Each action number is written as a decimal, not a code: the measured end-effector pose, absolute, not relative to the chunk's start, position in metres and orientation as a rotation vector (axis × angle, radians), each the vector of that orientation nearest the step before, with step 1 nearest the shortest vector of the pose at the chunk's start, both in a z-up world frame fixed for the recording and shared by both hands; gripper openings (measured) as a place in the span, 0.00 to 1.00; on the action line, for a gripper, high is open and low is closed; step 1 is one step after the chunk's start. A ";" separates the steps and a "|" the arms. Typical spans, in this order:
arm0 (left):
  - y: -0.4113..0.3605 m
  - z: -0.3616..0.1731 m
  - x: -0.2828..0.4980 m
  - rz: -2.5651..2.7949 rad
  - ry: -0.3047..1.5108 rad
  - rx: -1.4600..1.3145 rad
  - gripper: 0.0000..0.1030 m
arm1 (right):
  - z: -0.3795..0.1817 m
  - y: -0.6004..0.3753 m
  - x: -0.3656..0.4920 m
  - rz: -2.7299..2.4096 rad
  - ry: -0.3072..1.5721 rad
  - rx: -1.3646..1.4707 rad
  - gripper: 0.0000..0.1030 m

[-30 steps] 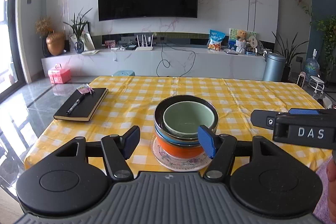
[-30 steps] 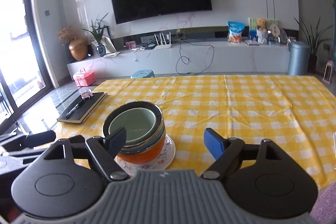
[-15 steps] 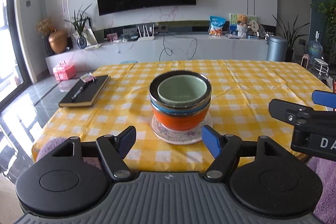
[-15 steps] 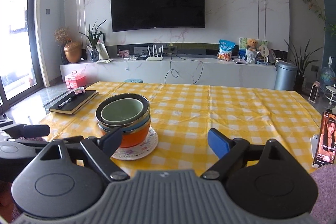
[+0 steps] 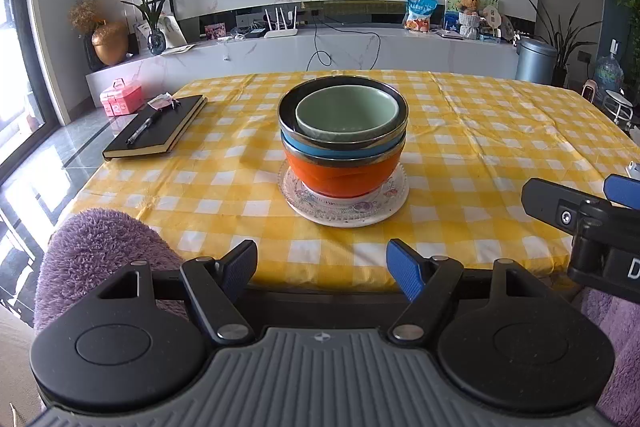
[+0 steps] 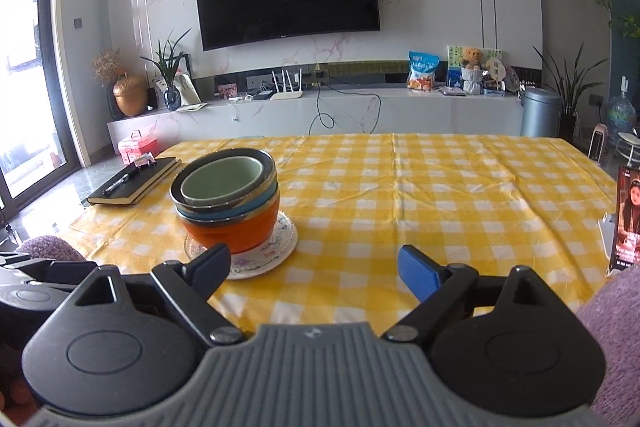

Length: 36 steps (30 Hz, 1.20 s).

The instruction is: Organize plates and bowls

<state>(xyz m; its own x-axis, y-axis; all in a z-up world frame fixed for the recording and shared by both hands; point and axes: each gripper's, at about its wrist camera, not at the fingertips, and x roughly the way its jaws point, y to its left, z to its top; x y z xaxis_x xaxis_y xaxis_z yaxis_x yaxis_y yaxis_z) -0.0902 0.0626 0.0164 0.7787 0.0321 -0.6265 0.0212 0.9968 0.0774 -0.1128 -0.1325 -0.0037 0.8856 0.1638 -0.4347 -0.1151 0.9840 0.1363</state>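
Left tool: your left tool (image 5: 322,267) is spread wide and holds nothing; it hangs off the near edge of the surface, well short of the bowl stack.
Right tool: your right tool (image 6: 314,269) is likewise spread and empty, on the near side of the stack and to its right.
Step in hand: judging by the neat stack and both tools clear of it, you look to be at the end of the job, or about to lift the stack.
How to do it well: if you move the stack, take the floral glass plate (image 5: 344,205) by its rim from two opposite sides and keep it level; the bowls ride loose on it. To lift one bowl, pinch its wall at the rim, one finger inside.
Where the stack is: it stands toward the near edge of the yellow checked tablecloth surface (image 5: 480,155), with the black notebook with a pen on it (image 5: 158,127) to its left.
Look of the stack: an orange bowl (image 5: 344,173) sits on the plate, a blue bowl (image 5: 340,150) in it, then a dark metal-rimmed bowl (image 5: 343,115), and a pale green bowl (image 5: 347,115) innermost.
Tilt: the upper bowls lean slightly, so go gently.
Right of the stack: a lit phone (image 6: 629,217) stands at the surface's right edge.
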 end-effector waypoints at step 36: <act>0.064 0.016 -0.093 0.013 0.682 0.087 0.85 | -0.005 -0.133 -0.115 0.148 0.454 0.107 0.87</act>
<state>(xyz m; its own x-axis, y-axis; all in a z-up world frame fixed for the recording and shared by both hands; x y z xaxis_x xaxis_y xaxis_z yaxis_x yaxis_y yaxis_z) -0.0927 0.0637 0.0160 0.7762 0.0408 -0.6292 0.0163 0.9963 0.0847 -0.1154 -0.1328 -0.0053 0.8883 0.1660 -0.4282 -0.1182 0.9836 0.1361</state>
